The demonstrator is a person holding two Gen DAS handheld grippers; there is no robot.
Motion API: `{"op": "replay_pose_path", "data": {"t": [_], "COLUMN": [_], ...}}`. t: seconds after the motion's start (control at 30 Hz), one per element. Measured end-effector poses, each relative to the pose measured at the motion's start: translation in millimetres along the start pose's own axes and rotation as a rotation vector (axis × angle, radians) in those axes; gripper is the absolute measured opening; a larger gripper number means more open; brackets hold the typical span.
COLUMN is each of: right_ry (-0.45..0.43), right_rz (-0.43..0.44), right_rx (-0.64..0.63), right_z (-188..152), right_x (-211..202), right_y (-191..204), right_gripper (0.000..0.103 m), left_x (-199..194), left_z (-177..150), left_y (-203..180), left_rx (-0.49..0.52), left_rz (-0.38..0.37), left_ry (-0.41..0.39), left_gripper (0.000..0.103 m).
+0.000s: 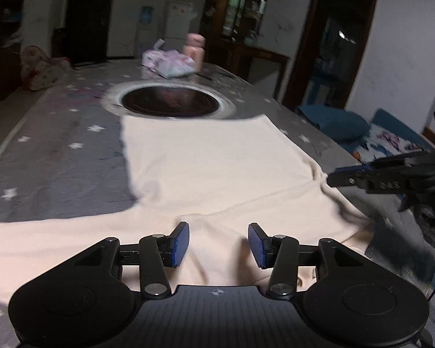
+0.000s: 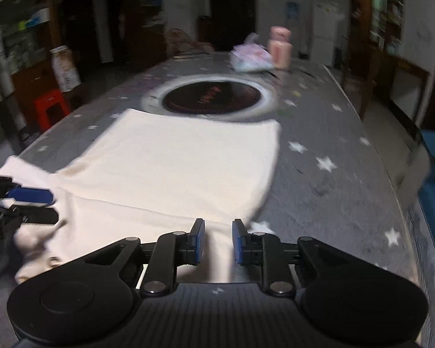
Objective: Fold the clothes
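A cream garment (image 1: pixel 211 168) lay spread flat on the star-patterned desk (image 1: pixel 58 150), its far edge touching the dark round plate (image 1: pixel 171 98) set in the desk. The left tongs (image 1: pixel 219 243) stood wide apart above the garment's near part, gripping nothing. The right tongs (image 2: pixel 218 242) were narrow, with a fold of the garment's near edge between them; whether they pinched it was unclear. Beyond the round plate stood a pink bottle (image 2: pixel 279 49).

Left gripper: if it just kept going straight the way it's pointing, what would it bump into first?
Most likely the cream garment spread on the star-patterned table cover. The left gripper tilts downward, fabric already between its fingers.
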State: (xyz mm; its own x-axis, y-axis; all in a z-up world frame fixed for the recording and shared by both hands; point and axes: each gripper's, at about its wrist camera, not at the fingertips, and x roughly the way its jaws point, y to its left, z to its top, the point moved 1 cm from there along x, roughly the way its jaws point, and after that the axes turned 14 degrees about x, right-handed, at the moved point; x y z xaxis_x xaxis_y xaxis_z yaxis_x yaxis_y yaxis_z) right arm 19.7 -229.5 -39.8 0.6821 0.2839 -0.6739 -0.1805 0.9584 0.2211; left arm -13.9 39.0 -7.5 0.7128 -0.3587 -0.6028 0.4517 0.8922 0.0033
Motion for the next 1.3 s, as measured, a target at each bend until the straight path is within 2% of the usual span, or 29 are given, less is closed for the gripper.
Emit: {"op": "replay_pose_path", "data": {"t": [0.1,0.3,0.4,0.53,0.73,0.9,0.97,1.03,1.17,1.3], "right_ry": [0.021,0.096,0.115,0.159,0.143,0.122,0.109,0.099,0.074,0.05], "right_rz": [0.095,0.274,0.313,0.317,0.307,0.305,0.302,0.301,0.294,0.283], "right_rx": [-0.06,-0.203,-0.268,-0.304,-0.29,-0.266,-0.253,-0.237,-0.206,-0.173], "right_z": [-1,-14,-21,-32,-32,-29,-28,-27,-26,-24], "right_x": [-6,10,23,39,31,21,18,14,3,-6], "right_y": [26,93,120,139,138,131,127,122,112,100], "right_gripper": [0.02,0.02,0.02,0.02,0.02,0.02,0.02,0.02,0.02,0.02], "left_x": [-19,-56,-69,-79,-72,-67,-65,-63,-72,-80], "left_z": [-8,-31,-42,-58,-72,-70,-69,-70,-64,-32], "left_y": [16,55,76,107,134,138,139,141,142,118], "left_rx": [-0.056,-0.178,-0.241,-0.359,-0.485,-0.496,-0.498,-0.497,-0.543,-0.473], "left_rz": [0.098,0.356,0.48,0.555,0.587,0.628,0.651,0.673,0.623,0.534], "left_ry": [0.002,0.026,0.036,0.057,0.09,0.084,0.085,0.083,0.022,-0.076], "left_gripper": [0.049,0.049,0.049,0.05,0.051,0.048,0.035,0.012,0.006,0.005]}}
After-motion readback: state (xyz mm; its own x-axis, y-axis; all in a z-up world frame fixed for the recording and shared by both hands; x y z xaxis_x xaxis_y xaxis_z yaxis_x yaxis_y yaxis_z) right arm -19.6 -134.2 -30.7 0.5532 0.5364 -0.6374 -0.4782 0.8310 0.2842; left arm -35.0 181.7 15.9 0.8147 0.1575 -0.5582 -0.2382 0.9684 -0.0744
